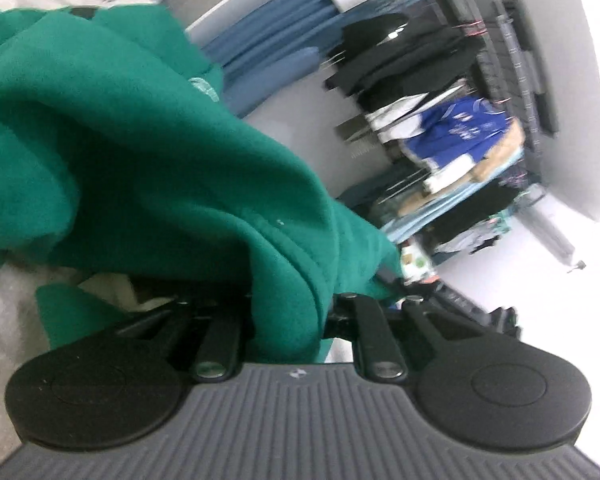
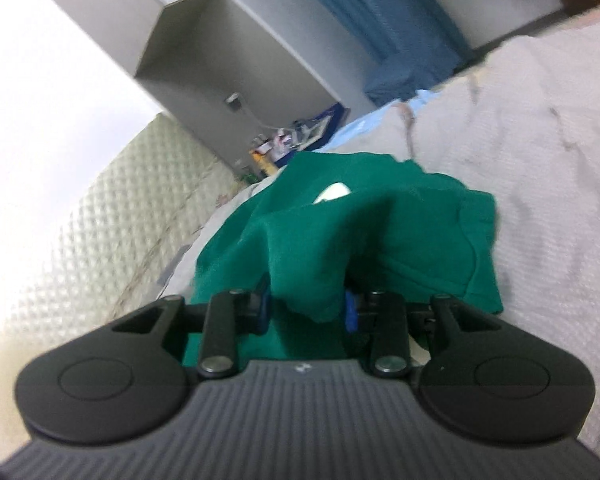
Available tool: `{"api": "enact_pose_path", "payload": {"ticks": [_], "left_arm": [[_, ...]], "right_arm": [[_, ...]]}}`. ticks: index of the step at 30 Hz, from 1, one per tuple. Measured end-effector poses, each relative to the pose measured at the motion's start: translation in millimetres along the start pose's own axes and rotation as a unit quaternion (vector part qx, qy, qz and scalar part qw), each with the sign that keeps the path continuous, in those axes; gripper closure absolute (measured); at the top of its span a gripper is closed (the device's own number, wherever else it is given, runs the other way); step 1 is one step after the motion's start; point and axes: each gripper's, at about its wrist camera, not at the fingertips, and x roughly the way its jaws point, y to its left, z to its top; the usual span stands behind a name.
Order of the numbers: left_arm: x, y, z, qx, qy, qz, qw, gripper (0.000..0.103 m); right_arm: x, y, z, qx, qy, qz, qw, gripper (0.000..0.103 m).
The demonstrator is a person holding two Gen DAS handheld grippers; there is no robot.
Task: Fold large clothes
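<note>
our left claw (image 1: 288,304) is clamped tight on a bunched fold of the green garment (image 1: 140,152). our right claw (image 2: 306,306) pinches another fold (image 2: 312,256) of it, jaws part closed. the garment drapes onto the pale bed cover (image 2: 540,160) beyond. farther off hangs a clothes rack (image 1: 440,120).

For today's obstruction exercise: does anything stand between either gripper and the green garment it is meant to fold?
Nothing visible does. The green garment already fills the gap of the left gripper, bunched between its jaws, and a fold of it sits between the jaws of the right gripper. The rest lies on the pale bedcover.
</note>
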Motion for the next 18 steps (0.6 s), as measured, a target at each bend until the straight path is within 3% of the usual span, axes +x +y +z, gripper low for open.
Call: {"api": "enact_pose_path", "payload": {"ticks": [4,7,8,9,11,18], "left_arm": [[2.7,-0.2,-1.2,0.009,-0.001,0.018,0.9998,0.080],[-5.0,-2.0,-2.3,0.009,-0.012,0.015,0.9998,0.048],[-8.4,-2.9,-2.1,0.008,-0.018,0.015,0.9997,0.035],[-12.8,-4.2,-2.0,0.007,-0.025,0.015,0.9995,0.029],[-22.2,-4.2,-0.5,-0.002,-0.037,0.017,0.9992,0.021],[-47.1,3.9,2.3,-0.051,-0.083,0.038,0.9945,0.019]], "right_arm": [[3.7,-12.6,-2.5,0.035,0.014,-0.016,0.999,0.065],[1.3,-12.9,-6.9,0.051,0.020,-0.017,0.998,0.064],[-1.3,-12.0,-8.1,0.054,0.021,-0.015,0.998,0.058],[-4.7,-10.7,-9.5,0.056,0.019,-0.014,0.998,0.053],[-11.0,-7.5,-10.9,0.058,0.015,-0.003,0.998,0.032],[-5.8,-0.4,-20.9,0.040,0.046,-0.010,0.998,0.030]]}}
